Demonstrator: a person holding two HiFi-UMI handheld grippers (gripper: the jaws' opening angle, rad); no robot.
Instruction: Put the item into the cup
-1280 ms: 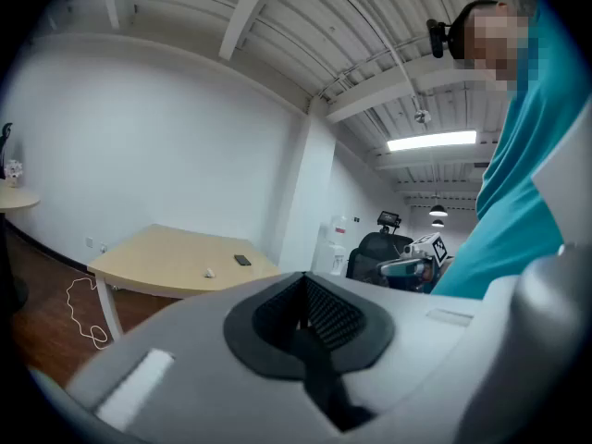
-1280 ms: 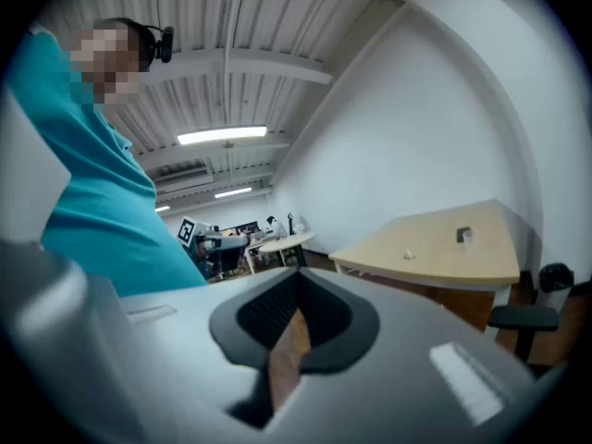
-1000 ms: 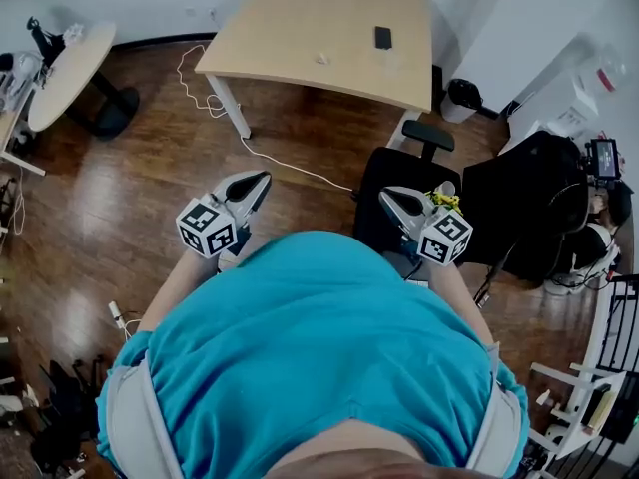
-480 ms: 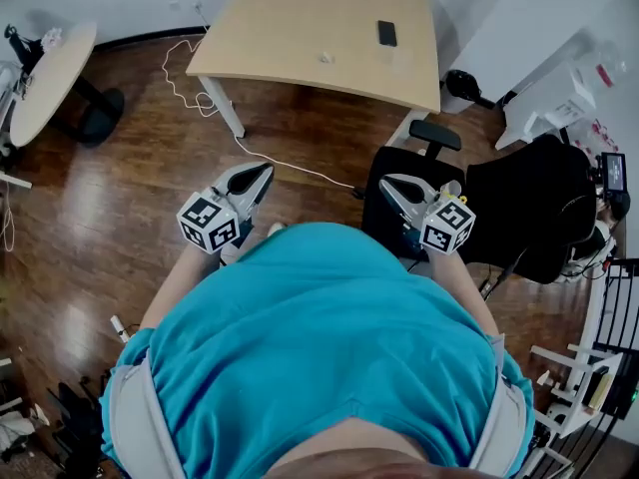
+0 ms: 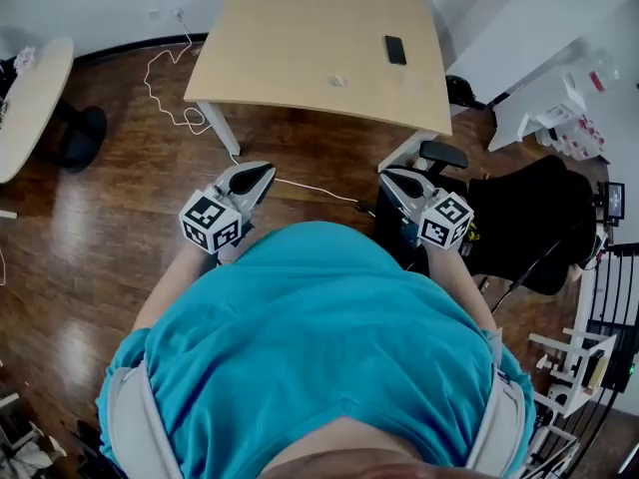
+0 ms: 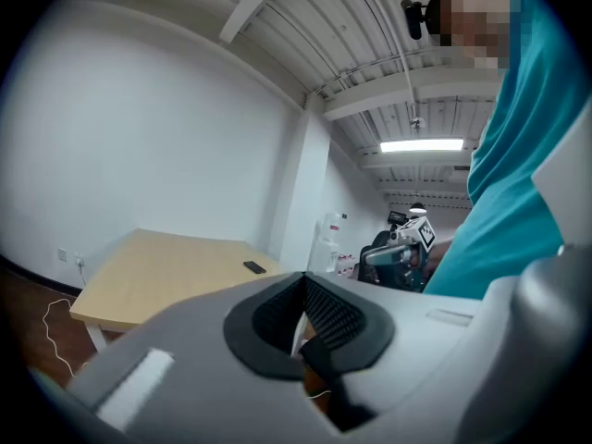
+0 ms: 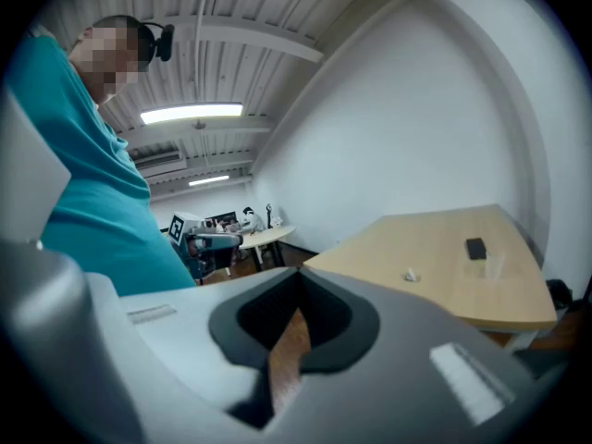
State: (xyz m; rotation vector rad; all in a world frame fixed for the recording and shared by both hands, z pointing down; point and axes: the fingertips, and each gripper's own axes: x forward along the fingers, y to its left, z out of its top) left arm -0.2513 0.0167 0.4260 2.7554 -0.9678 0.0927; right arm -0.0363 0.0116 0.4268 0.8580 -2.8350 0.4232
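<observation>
Progress: nothing done | your left gripper (image 5: 252,178), right gripper (image 5: 394,180): pressed together, empty | item (image 5: 337,80) on table (image 5: 290,28), not in cup (image 7: 493,266).

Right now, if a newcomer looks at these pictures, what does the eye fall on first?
The teal shirt fills the lower half of the head view. Just ahead of it the left gripper and the right gripper are held out, each with a marker cube, fingers shut on nothing. Farther ahead stands a wooden table bearing a black phone and a small white item.
</observation>
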